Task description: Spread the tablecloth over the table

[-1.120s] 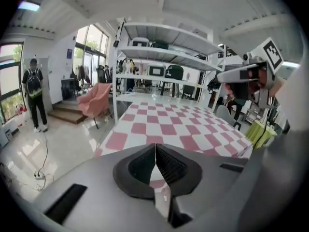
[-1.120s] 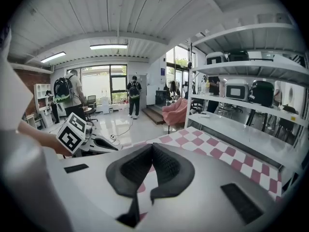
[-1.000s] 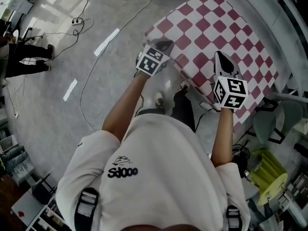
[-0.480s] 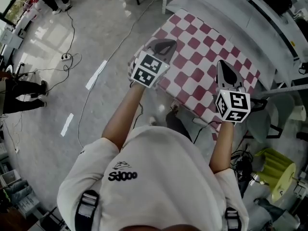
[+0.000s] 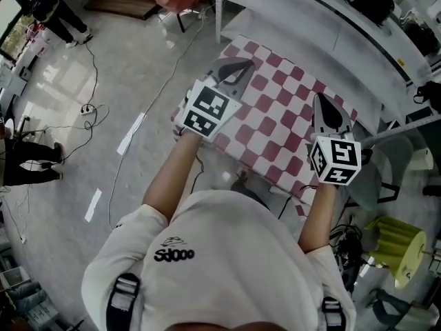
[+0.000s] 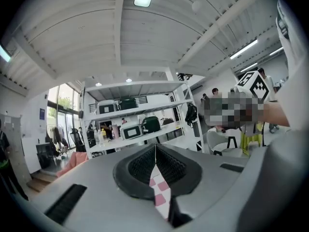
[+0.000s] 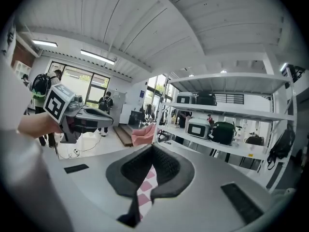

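Holding the tablecloth (image 5: 275, 112) up off the floor: L gripper (image 5: 236, 66) and R gripper (image 5: 321, 101) are both pinched shut on the checked fabric, one toward each side. Cloth stretches fwd from both, toward the white shelves (image 5: 310, 26). Its width runs gripper to gripper. Can't see the table under it. Prob. next: lay it fwd, both hands evenly.

Bright ceiling strip lights — sharp focus, fisheye-warped edges.

Overhead and level views, common tablecloth (image 5: 275, 119)
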`<state>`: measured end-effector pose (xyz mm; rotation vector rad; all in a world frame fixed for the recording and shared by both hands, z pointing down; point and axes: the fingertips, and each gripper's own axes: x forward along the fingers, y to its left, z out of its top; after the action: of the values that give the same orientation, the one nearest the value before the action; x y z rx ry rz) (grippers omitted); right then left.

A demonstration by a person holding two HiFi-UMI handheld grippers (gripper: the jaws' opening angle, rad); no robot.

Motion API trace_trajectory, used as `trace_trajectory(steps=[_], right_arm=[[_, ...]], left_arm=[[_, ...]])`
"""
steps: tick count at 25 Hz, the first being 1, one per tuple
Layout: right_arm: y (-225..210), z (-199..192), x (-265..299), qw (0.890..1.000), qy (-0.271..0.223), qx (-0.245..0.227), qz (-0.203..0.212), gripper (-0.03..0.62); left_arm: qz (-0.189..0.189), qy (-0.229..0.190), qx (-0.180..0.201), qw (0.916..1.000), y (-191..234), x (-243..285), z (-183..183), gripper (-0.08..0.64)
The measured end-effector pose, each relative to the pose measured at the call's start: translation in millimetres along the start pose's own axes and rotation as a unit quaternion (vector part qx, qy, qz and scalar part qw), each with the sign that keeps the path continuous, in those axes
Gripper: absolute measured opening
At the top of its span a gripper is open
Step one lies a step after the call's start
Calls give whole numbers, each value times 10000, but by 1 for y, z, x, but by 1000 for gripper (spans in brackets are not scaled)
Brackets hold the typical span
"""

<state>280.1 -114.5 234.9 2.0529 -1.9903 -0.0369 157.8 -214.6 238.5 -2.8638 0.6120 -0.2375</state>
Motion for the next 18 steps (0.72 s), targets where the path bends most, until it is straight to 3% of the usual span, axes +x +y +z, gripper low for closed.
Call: trace_trajectory(steps=[6,18], right_arm=[[-8,8,-2,9999,-133,-85,-15,21],[-5,3,6,9999,-40,-78,146,20]], left_arm=[[-80,-153,101,9998,-8,5,17,31],[-220,-117,55,9997,-15,12,16,32]])
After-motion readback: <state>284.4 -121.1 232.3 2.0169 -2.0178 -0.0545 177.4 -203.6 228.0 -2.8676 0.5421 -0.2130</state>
